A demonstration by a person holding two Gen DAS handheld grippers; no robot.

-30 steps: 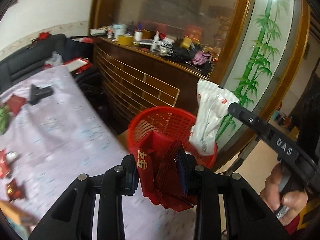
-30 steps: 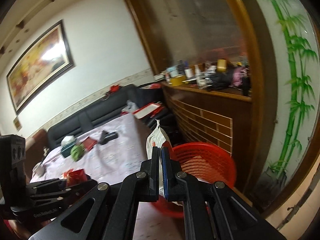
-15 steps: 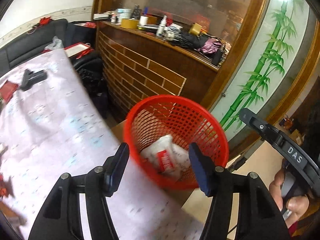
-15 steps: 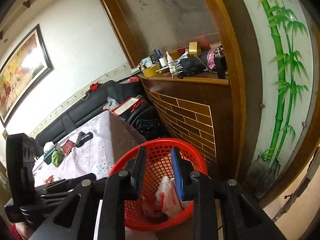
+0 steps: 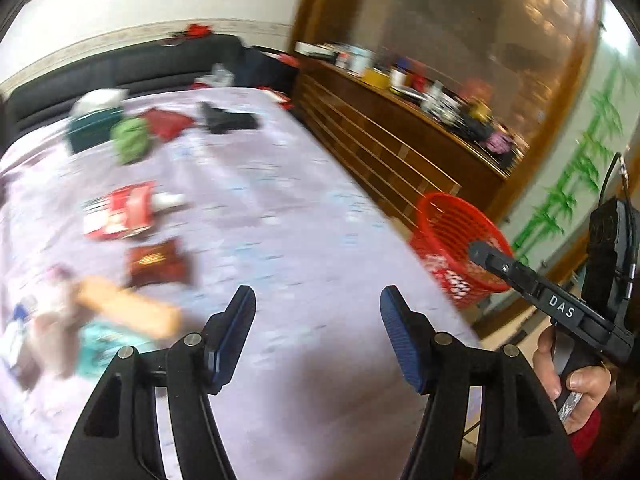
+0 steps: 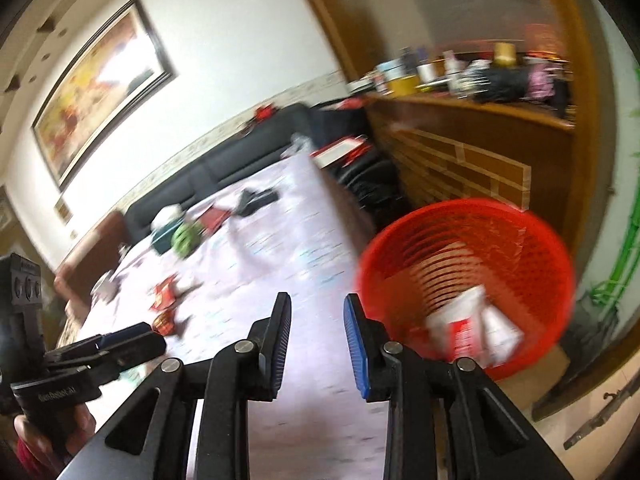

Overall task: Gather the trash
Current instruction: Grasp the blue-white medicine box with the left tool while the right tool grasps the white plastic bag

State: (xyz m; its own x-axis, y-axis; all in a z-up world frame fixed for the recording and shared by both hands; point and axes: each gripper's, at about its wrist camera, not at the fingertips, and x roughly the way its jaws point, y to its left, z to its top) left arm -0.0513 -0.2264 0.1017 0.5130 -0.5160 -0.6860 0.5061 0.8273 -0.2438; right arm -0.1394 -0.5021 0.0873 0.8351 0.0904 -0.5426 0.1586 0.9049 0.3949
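Observation:
The red mesh basket (image 6: 500,240) stands off the table's right edge with white and red wrappers (image 6: 468,328) inside it. My right gripper (image 6: 317,300) hovers over the table just left of the basket, its jaws opening with nothing between them. My left gripper (image 5: 317,300) is open and holds nothing above the lilac tablecloth (image 5: 288,208). Trash lies to its left: a red-and-white wrapper (image 5: 120,212), a dark red packet (image 5: 158,262), a green crumpled wad (image 5: 130,140) and a blurred tan item (image 5: 128,312). The basket (image 5: 448,216) shows at the right of the left wrist view.
A teal tissue box (image 5: 94,126), a red packet (image 5: 166,124) and a black object (image 5: 228,120) sit at the table's far end before a black sofa (image 5: 120,68). A cluttered wooden counter (image 5: 400,144) runs behind the basket. A hand (image 5: 576,380) holds the right gripper.
Both grippers let go of their trash, a red packet and a white bag, which now lie in the basket. Both have swung left from the basket toward the table, jaws wider.

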